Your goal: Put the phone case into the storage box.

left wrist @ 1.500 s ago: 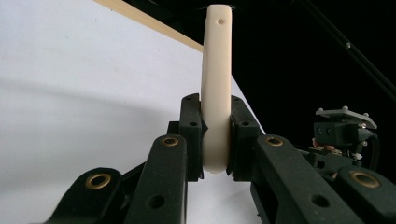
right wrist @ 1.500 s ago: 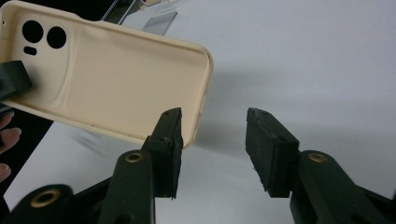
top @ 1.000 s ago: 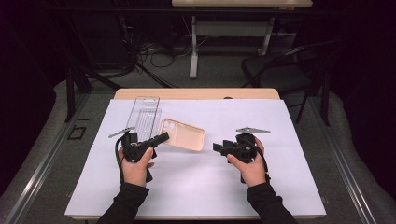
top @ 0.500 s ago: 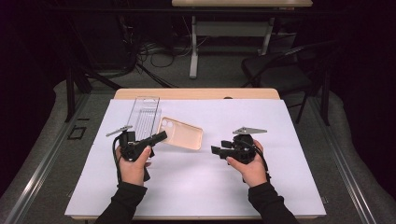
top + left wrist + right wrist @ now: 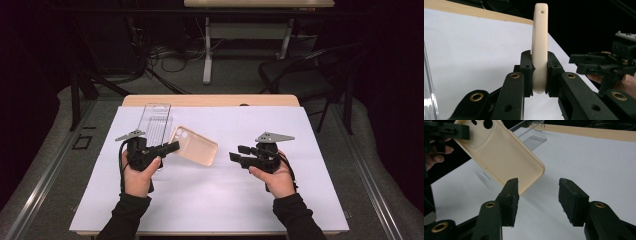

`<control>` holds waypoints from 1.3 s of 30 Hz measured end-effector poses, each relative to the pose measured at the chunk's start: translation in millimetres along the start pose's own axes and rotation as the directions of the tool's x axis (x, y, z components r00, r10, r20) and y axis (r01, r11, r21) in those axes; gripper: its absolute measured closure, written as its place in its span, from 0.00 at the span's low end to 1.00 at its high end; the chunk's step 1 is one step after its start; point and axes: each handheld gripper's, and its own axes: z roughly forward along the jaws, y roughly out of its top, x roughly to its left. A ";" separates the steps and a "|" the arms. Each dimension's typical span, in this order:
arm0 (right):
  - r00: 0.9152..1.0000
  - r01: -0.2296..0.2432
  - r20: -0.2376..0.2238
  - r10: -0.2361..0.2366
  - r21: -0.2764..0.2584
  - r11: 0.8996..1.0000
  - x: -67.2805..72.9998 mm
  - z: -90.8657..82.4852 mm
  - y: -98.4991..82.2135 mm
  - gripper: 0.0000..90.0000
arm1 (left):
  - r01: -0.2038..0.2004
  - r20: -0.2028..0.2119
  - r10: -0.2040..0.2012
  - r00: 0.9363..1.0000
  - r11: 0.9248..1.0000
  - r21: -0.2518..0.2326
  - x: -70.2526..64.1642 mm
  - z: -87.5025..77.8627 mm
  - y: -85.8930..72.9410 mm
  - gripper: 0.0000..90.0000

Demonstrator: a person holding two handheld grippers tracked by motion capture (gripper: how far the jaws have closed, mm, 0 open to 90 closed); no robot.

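Jaws of the left gripper (image 5: 172, 146) clamped on the short edge of a cream phone case (image 5: 195, 145), pads pressing both faces. Seen in the left gripper view: case (image 5: 539, 45) edge-on, standing straight up toward 12 o'clock between the pads, a small hole near its top end. In the high view, case held off the white sheet (image 5: 310, 200), slanting from the left gripper toward 3 o'clock, camera cutout near the clamped end, open side up. Left hand (image 5: 136, 175) wrapped around the gripper body, grey plate on top.

At 11 o'clock from the left gripper, a clear plastic tray (image 5: 155, 121) lying flat on the sheet, just beside the case's upper end.

Farther right, jaws of the right gripper (image 5: 239, 153) partly apart, just narrowed a little, nothing between them. Pointing toward 9 o'clock at the case's free end, near but not touching. In the right gripper view: case (image 5: 499, 152) at 11 o'clock above the left-hand pad, its rounded corner hanging just behind that pad, bare sheet in the gap. Right hand (image 5: 274, 175) gripping from below.

Wooden counter (image 5: 210, 100) edge showing beyond the sheet at 12 o'clock.
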 end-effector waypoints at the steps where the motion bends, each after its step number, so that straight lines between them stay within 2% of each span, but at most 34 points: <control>1: 1.000 0.006 -0.012 -0.006 -0.013 1.000 -0.3 -3.4 1.6 0.56 | -0.012 -0.002 0.012 1.000 1.000 0.004 -0.5 -1.1 1.0 0.89; 7: 1.000 0.023 0.002 -0.023 -0.021 1.000 -1.3 -6.2 3.2 0.53 | -0.037 0.020 0.037 0.999 0.999 0.014 -0.6 -3.5 3.6 0.89; 9: 0.999 0.033 0.003 -0.033 -0.023 0.999 -2.0 -7.3 3.9 0.52 | -0.058 0.029 0.058 0.998 0.998 0.021 -1.4 -3.8 4.4 0.88; 10: 1.000 0.024 0.001 -0.024 -0.044 0.999 -1.9 -9.2 4.9 0.52 | -0.074 0.039 0.073 0.997 0.997 0.024 -1.7 -4.3 5.0 0.88; 13: 1.000 0.028 -0.006 -0.028 -0.061 0.998 -1.9 -12.5 6.9 0.51 | -0.107 0.067 0.105 0.992 0.994 0.033 -4.6 -5.6 6.5 0.88; 15: 0.999 0.050 -0.008 -0.051 -0.076 0.996 -0.9 -15.8 9.3 0.50 | -0.129 0.077 0.126 0.989 0.991 0.044 -7.0 -6.3 7.7 0.88; 18: 0.995 0.101 -0.004 -0.102 -0.087 0.991 2.6 -21.4 13.3 0.49 | -0.171 0.085 0.165 0.983 0.983 0.071 -9.6 -6.6 9.5 0.88; 20: 0.993 0.114 0.000 -0.115 -0.088 0.990 3.7 -22.6 14.1 0.49 | -0.191 0.093 0.183 0.979 0.978 0.085 -11.3 -6.7 10.0 0.88; 23: 0.988 0.154 0.033 -0.151 -0.109 0.982 6.4 -25.1 15.3 0.49 | -0.207 0.100 0.198 0.975 0.974 0.091 -14.2 -6.5 10.4 0.88; 25: 0.986 0.168 0.033 -0.165 -0.115 0.979 7.6 -25.9 15.8 0.49 | -0.225 0.101 0.215 0.971 0.969 0.099 -16.2 -6.4 10.5 0.88; 30: 0.981 0.191 0.005 -0.192 -0.114 0.975 12.0 -26.0 16.4 0.47 | -0.267 0.112 0.254 0.961 0.956 0.126 -21.1 -7.3 11.7 0.88; 33: 0.975 0.214 -0.029 -0.218 -0.112 0.970 15.9 -26.0 17.2 0.46 | -0.304 0.137 0.285 0.949 0.941 0.149 -24.6 -7.7 12.4 0.88; 35: 0.968 0.241 -0.038 -0.246 -0.104 0.965 19.2 -25.7 17.4 0.47 | -0.321 0.151 0.298 0.942 0.933 0.163 -26.9 -7.8 12.7 0.88; 37: 0.963 0.255 -0.061 -0.261 -0.092 0.962 22.1 -25.1 17.1 0.49 | -0.332 0.166 0.305 0.938 0.927 0.173 -29.4 -7.4 12.5 0.88; 39: 0.961 0.257 -0.088 -0.263 -0.076 0.963 24.1 -24.4 16.4 0.51 | -0.335 0.172 0.305 0.937 0.924 0.183 -31.2 -7.1 12.3 0.88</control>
